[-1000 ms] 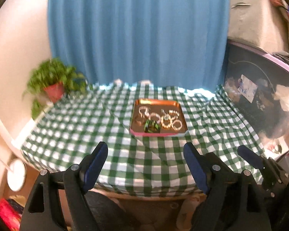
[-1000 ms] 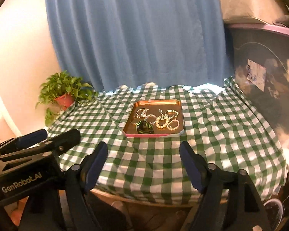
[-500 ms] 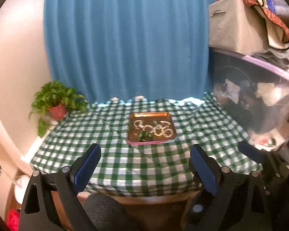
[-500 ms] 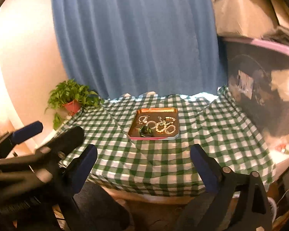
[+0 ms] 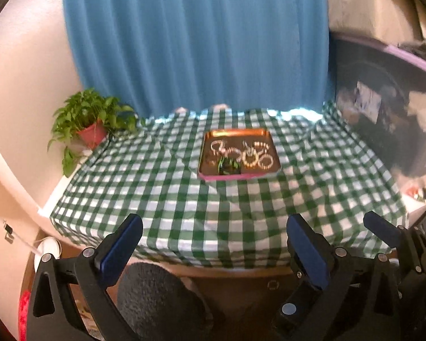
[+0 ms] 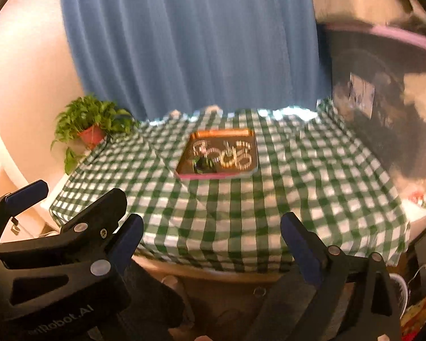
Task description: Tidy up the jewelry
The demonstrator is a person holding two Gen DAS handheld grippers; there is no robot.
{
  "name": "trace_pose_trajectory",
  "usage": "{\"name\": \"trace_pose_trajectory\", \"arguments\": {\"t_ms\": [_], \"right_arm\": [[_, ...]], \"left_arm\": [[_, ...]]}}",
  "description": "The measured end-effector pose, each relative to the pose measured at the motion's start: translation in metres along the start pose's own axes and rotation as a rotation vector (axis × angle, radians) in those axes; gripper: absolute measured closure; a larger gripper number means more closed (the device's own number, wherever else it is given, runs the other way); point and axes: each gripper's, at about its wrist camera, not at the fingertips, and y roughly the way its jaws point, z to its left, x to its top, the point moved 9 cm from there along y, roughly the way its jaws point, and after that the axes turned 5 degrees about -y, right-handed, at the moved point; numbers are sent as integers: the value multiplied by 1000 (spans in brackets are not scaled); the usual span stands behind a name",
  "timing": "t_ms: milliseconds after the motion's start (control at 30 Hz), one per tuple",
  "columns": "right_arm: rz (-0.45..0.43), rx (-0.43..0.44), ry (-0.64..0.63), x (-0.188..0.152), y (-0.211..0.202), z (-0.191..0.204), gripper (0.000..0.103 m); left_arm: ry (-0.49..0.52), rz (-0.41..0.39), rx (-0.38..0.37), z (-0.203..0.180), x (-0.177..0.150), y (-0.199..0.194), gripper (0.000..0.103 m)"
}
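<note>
Closing back in on the worktop (image 5: 184,199) after pulling away; both grippers, left (image 5: 213,244) and right (image 6: 211,241), fingers spread, empty; tray (image 5: 237,134) jewelry (image 5: 248,157) seemingly untouched, blurry

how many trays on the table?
1. The orange tray sits mid-table toward the curtain on the checked cloth, holding the jewelry. None hidden, as far as visible.

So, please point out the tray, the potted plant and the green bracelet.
tray (image 5: 235,133): left wrist view, bare far rim.
potted plant (image 5: 92,133): left wrist view, red pot.
green bracelet (image 5: 228,166): left wrist view, its middle.
</note>
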Motion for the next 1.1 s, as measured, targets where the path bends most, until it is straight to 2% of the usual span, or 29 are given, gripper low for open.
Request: {"name": "trace_pose_trajectory", "arguments": {"t_ms": [200,367,1100], "right_arm": [[47,-26,6,-9,17,-11,7],[37,-51,6,-5,18,-16,6],[41,-55,4,-2,18,-15,7]], "left_arm": [[-4,28,-17,-11,-4,18,2],[8,13,-15,-17,1,19,2],[2,16,-18,-17,-3,18,2]]}}
